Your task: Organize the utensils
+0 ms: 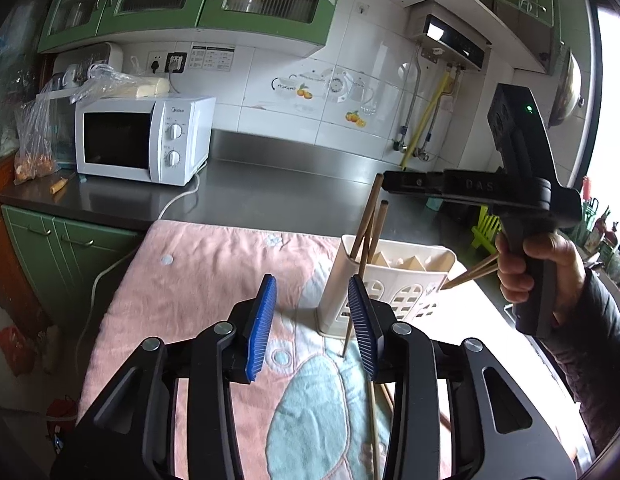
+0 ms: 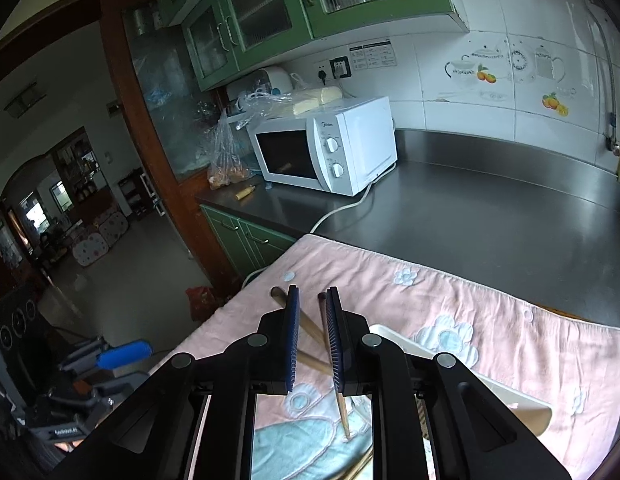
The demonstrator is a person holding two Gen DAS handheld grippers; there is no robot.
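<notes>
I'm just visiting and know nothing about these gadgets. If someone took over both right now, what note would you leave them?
Left gripper: open, holding nothing, in front of the white holder.
Right gripper: shut on a pair of chopsticks, near the holder.
Done: some chopsticks stand in the holder.
Left: drop in the held pair, then gather the loose chopsticks on the pink towel.
</notes>
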